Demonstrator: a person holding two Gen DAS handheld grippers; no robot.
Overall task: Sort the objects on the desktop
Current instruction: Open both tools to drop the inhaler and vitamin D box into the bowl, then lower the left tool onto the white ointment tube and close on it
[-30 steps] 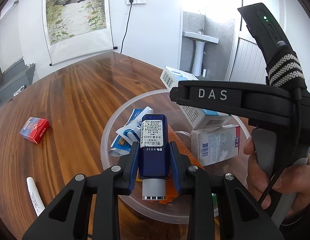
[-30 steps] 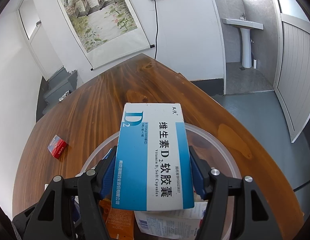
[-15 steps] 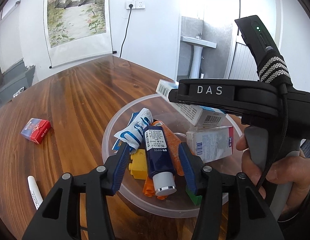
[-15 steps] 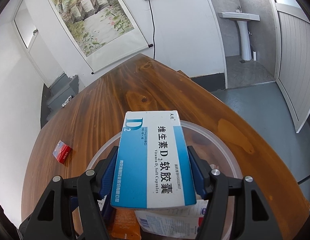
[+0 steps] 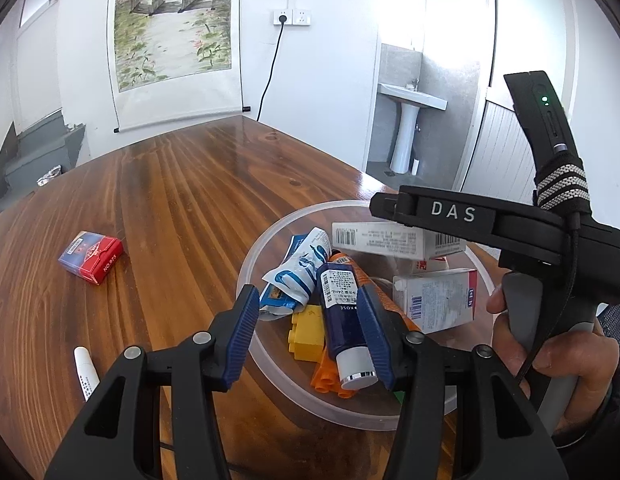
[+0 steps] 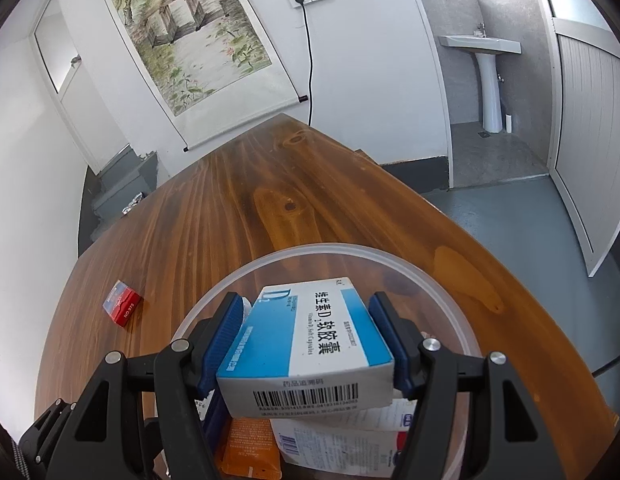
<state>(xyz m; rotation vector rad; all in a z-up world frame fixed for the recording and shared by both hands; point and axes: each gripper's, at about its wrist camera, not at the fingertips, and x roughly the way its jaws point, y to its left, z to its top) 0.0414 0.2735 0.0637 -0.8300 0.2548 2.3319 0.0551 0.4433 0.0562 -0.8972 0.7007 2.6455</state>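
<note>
My left gripper [image 5: 305, 292] hangs open over the near rim of a clear plastic bowl [image 5: 261, 248]. A dark blue tube [image 5: 344, 312] with a silver cap lies loose in the bowl below the jaws, resting on a yellow brick [image 5: 307, 330] and an orange tube [image 5: 330, 376]. My right gripper [image 6: 305, 298] is shut on a blue and white vitamin box [image 6: 310, 336], held over the bowl [image 6: 213, 292] with its barcode end toward the camera. The left wrist view shows that box [image 5: 390, 236] under the right gripper's finger.
The bowl also holds a crumpled blue and white tube [image 5: 297, 276] and a white carton [image 5: 434, 300]. A red card pack [image 5: 91, 256] and a white pen [image 5: 85, 372] lie on the wooden table to the left. A person's hand [image 5: 550, 352] grips the right handle.
The left jaws opened and let the dark blue tube drop into the bowl. The vitamin box in the right gripper tipped its far end down.
</note>
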